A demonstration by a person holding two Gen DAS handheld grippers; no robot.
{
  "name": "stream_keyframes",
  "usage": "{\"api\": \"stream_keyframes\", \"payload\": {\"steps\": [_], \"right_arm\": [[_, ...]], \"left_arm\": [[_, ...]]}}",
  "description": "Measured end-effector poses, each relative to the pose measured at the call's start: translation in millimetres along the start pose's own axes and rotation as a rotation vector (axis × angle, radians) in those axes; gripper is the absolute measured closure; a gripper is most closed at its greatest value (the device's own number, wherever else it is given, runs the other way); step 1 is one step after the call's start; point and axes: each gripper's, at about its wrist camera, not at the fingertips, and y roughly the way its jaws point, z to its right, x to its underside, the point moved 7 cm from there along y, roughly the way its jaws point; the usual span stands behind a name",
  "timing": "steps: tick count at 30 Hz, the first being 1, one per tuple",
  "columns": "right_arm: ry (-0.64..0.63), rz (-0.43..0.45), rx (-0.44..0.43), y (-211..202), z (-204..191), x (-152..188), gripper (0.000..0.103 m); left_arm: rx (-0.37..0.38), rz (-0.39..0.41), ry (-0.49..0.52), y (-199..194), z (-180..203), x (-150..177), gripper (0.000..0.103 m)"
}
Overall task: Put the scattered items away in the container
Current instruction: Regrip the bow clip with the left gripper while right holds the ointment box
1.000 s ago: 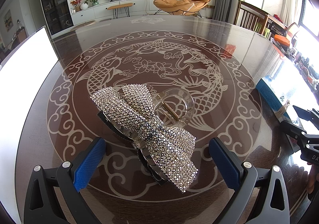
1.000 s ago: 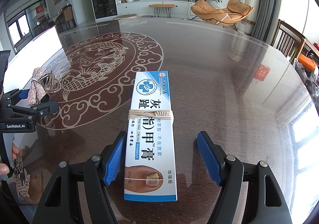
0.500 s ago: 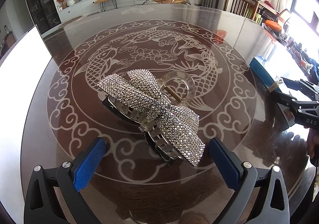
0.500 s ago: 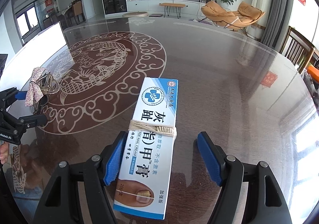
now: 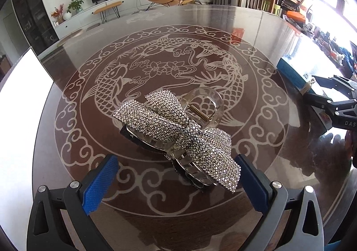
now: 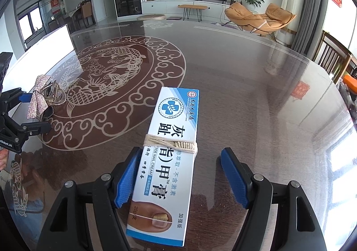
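A rhinestone bow hair claw (image 5: 178, 130) lies on the dark glass-topped table (image 5: 200, 28), over its fish pattern. My left gripper (image 5: 176, 181) is open around the claw's near end. The bow's right tip is close to the right pad, and the left pad stands well apart. A blue-and-white nail cream box (image 6: 169, 157), tied with string, lies lengthwise between the fingers of my open right gripper (image 6: 180, 179). Its left pad is at the box's edge and its right pad is clear of it. The right wrist view also shows the hair claw (image 6: 42, 97) at the far left.
A white flat-sided object (image 5: 20, 94), possibly the container, stands at the table's left edge, also seen as a white panel (image 6: 51, 43). Wooden chairs (image 6: 334, 59) stand at the right rim. A lounge chair and a TV cabinet are beyond the table.
The left view has rolled, and the hair claw now sits further right between the fingers, its tip near the right pad. The box leans slightly more in the right view. Both grippers stay open.
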Motion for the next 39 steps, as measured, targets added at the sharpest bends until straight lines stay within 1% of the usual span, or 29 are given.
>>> {"api": "stream_keyframes", "payload": {"steps": [1,2,3,4,5,6,7,8,9,10,14,18,21,24,25,26,27,28,29,31,33,37,39], "right_arm": [[0.000,0.000,0.001,0,0,0,0.030],[0.000,0.000,0.000,0,0,0,0.030],[0.001,0.000,-0.001,0,0,0,0.030],[0.000,0.000,-0.002,0,0,0,0.030],[0.002,0.000,-0.013,0,1,0,0.029],[0.003,0.004,0.001,-2,3,0,0.037],[0.001,0.013,-0.002,-4,3,0,0.048],[0.000,0.014,0.009,-7,3,1,0.061],[0.011,0.010,0.010,-9,5,3,0.061],[0.029,0.013,-0.012,-11,5,5,0.061],[0.064,0.028,-0.048,-24,0,14,0.061],[0.090,0.051,-0.070,-40,-5,13,0.061],[0.075,0.058,-0.078,-50,-12,12,0.061],[0.058,0.057,-0.073,-53,-16,14,0.061],[0.055,0.056,-0.069,-52,-17,15,0.061],[0.059,0.055,-0.068,-51,-17,17,0.061],[0.068,0.051,-0.073,-50,-16,19,0.061],[0.076,0.044,-0.078,-47,-15,21,0.061],[0.080,0.038,-0.078,-45,-15,24,0.061],[0.078,0.027,-0.074,-40,-15,27,0.061],[0.075,0.018,-0.070,-35,-15,30,0.061],[0.055,0.029,-0.059,-33,-16,29,0.061],[0.062,0.031,-0.065,-33,-14,28,0.061]], "left_arm": [[-0.003,0.002,0.007,0,1,-1,0.000],[0.011,0.010,0.005,-2,2,-2,0.015],[0.054,0.024,-0.014,-3,3,-4,0.031],[0.063,0.037,-0.043,-7,1,-6,0.053],[0.065,0.039,-0.066,-8,-1,-7,0.066],[0.092,0.038,-0.092,-10,-2,-7,0.068],[0.121,0.036,-0.119,-12,-3,-6,0.073],[0.122,0.040,-0.131,-15,-4,-5,0.075],[0.103,0.049,-0.125,-20,-4,-4,0.076],[0.087,0.060,-0.117,-26,-2,-3,0.077],[0.073,0.101,-0.112,-45,7,-1,0.077],[0.089,0.125,-0.132,-52,11,0,0.079],[0.152,0.091,-0.180,-44,13,6,0.079],[0.148,0.091,-0.206,-38,10,16,0.076],[0.149,0.076,-0.216,-36,9,20,0.071],[0.147,0.060,-0.222,-34,10,23,0.061],[0.139,0.046,-0.222,-31,12,27,0.053],[0.130,0.049,-0.218,-32,15,29,0.037],[0.122,0.059,-0.212,-34,18,29,0.025],[0.098,0.080,-0.212,-36,24,27,0.020],[0.078,0.084,-0.209,-36,31,20,0.020],[-0.043,0.089,-0.230,-28,30,-2,0.020],[-0.072,0.083,-0.262,-22,24,-7,0.020]]}}
